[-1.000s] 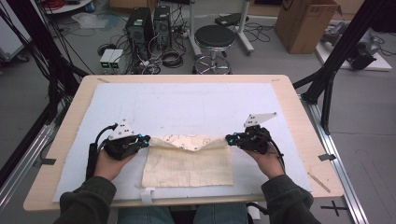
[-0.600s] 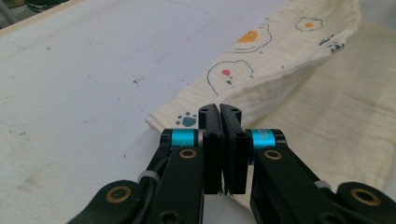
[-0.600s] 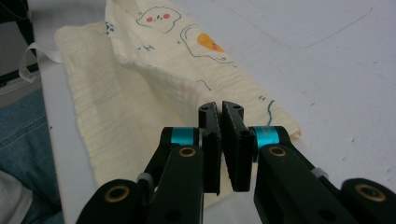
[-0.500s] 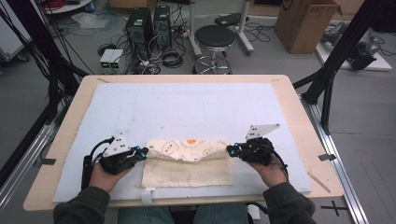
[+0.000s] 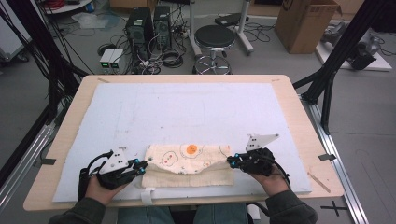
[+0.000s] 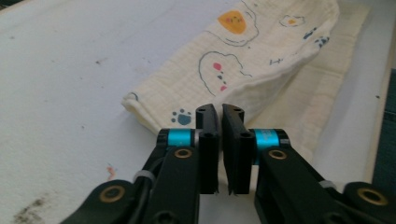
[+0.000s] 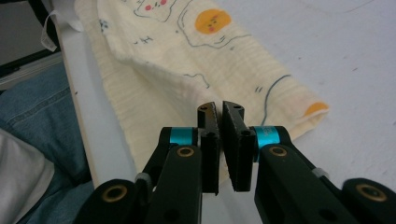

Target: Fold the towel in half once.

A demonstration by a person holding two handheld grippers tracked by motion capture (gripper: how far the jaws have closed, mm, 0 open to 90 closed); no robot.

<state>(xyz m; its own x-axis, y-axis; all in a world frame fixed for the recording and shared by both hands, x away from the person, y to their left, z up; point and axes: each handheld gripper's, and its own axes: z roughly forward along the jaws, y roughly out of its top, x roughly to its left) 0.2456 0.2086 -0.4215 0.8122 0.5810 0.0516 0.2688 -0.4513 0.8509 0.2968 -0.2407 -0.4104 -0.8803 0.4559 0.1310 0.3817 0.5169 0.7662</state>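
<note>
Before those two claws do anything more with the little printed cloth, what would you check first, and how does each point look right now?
1. Cloth folded, printed flap on top: ok.
2. Flap edge lined up with the plain layer beneath: not ok, a plain strip shows along the near side.
3. Left gripper let go of the cloth: cannot tell; jaws nearly shut, nothing visibly pinched.
4. Right gripper let go: cannot tell, same look.
5. Cloth fully on the white mat: ok, though close to its near edge.
</note>
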